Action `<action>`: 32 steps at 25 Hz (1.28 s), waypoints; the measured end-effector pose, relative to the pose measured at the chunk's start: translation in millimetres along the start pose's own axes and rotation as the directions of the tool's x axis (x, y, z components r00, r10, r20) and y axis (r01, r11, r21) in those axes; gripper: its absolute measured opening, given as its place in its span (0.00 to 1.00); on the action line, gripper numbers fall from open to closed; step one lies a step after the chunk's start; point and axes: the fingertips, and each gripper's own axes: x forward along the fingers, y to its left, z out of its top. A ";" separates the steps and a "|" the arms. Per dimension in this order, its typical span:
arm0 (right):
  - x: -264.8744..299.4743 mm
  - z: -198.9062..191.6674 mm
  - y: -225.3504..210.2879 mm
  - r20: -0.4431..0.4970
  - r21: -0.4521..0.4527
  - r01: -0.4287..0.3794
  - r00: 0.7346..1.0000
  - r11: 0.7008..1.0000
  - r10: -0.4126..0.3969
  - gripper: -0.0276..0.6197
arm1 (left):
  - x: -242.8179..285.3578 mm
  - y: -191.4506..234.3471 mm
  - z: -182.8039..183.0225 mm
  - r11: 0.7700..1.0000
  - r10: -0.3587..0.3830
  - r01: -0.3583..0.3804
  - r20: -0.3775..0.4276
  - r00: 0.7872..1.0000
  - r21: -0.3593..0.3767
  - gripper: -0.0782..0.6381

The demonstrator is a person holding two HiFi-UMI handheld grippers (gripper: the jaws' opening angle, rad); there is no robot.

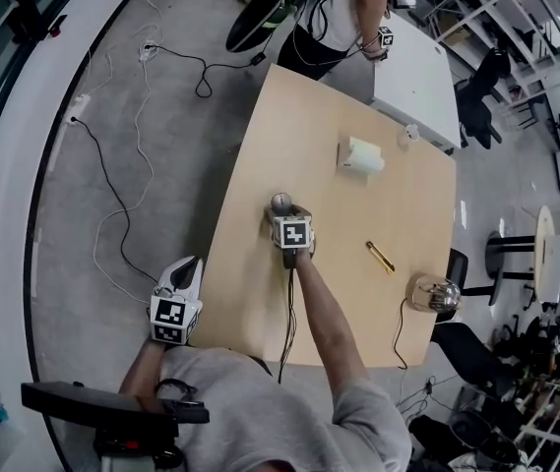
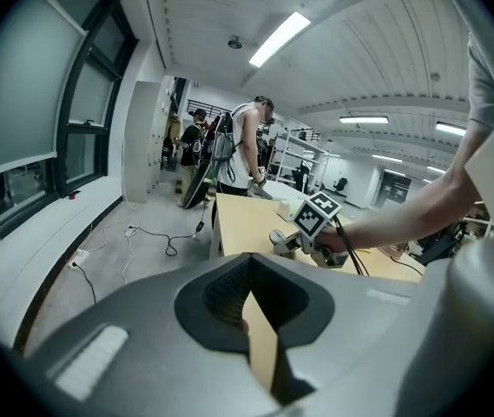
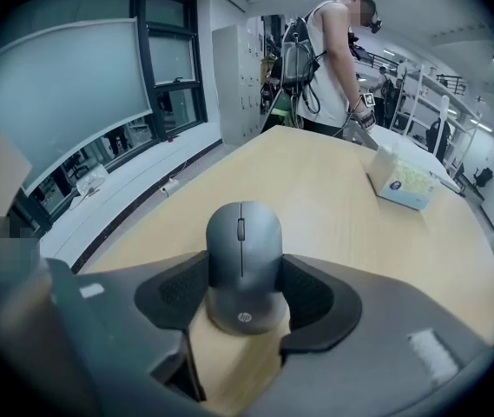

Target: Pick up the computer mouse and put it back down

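Right now your right tongs point steeply down at the counter, and their pads close against both sides of the computer mouse, which lies near the counter's middle. Whether it rests on the wood or hangs just above, you cannot tell. Your left tongs hang off the counter's near left edge, tips together, nothing between them.
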 end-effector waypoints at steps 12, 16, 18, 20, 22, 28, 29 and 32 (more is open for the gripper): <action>11.9 4.5 -7.5 -0.029 0.071 0.004 1.000 0.998 -0.002 0.45 | -1.3 5.5 -2.3 1.000 0.021 -0.021 0.002 1.000 -0.009 0.13; 14.5 4.7 -7.6 -0.039 0.080 -0.004 0.999 0.997 0.007 0.45 | -1.9 7.4 -1.8 1.000 0.026 -0.026 0.004 1.000 -0.011 0.13; 14.3 5.6 -6.7 -0.039 0.077 -0.012 0.999 0.997 0.015 0.45 | -2.3 7.6 -1.4 1.000 0.027 -0.027 0.003 1.000 -0.012 0.13; 13.6 7.7 -9.3 -0.032 0.067 -0.002 0.999 0.998 0.004 0.45 | -2.0 7.0 -1.3 1.000 0.026 -0.026 0.002 1.000 -0.013 0.13; 16.5 8.0 -14.7 -0.023 0.048 0.012 1.000 0.999 -0.011 0.46 | -1.7 6.0 -0.7 1.000 0.025 -0.025 0.004 1.000 -0.013 0.13; 17.6 5.6 -6.5 -0.021 0.048 -0.030 0.999 0.998 0.031 0.50 | -3.6 5.5 -1.3 1.000 0.020 -0.020 0.009 1.000 -0.008 0.13; 17.5 4.2 -5.4 -0.024 0.058 -0.035 0.999 0.998 0.036 0.55 | -4.0 5.7 -0.8 1.000 0.020 -0.020 0.008 1.000 -0.007 0.13; 15.3 3.6 -7.4 -0.013 0.068 -0.019 1.000 0.997 0.020 0.63 | -5.5 5.6 1.6 1.000 0.019 -0.019 0.013 1.000 -0.004 0.13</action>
